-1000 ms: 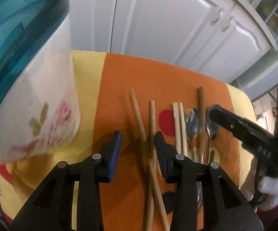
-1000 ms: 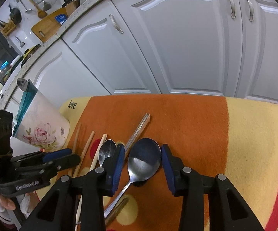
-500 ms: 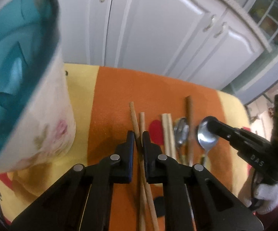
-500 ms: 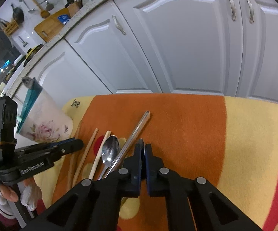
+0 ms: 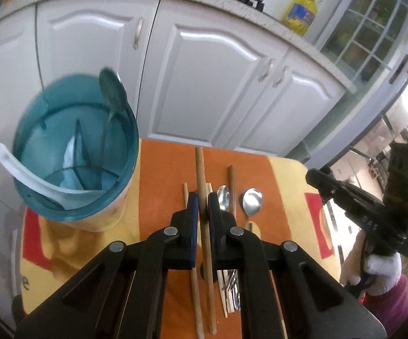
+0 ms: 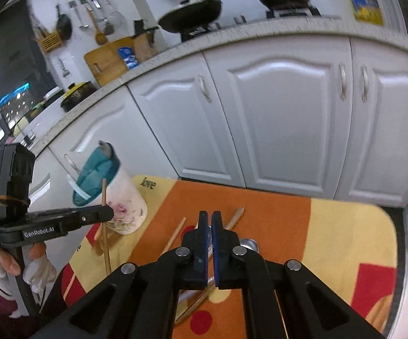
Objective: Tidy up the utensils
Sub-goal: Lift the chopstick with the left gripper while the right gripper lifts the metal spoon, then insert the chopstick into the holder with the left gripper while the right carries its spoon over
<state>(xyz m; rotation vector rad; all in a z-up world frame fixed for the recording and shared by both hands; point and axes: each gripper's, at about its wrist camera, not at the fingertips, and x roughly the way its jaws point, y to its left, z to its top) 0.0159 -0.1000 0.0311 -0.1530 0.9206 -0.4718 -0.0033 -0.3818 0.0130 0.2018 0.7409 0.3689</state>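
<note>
My left gripper (image 5: 200,204) is shut on a wooden chopstick (image 5: 201,175) and holds it raised above the cloth, upright in the right wrist view (image 6: 104,197). The teal-lined floral utensil holder (image 5: 71,152) stands to its left, with a metal spoon (image 5: 112,96) and a white spoon (image 5: 28,175) inside. My right gripper (image 6: 210,223) is shut, and whether it grips anything cannot be told; it is lifted above the metal spoons (image 5: 250,200). More chopsticks (image 5: 231,180) lie on the cloth.
The orange and yellow cloth (image 6: 331,226) covers a small table with edges at right and front. White cabinet doors (image 6: 283,118) stand behind. The right gripper body (image 5: 373,214) shows at the right of the left wrist view.
Both grippers have risen well above the table. My left gripper lifted the chopstick off the cloth. The holder's inside has come into view.
</note>
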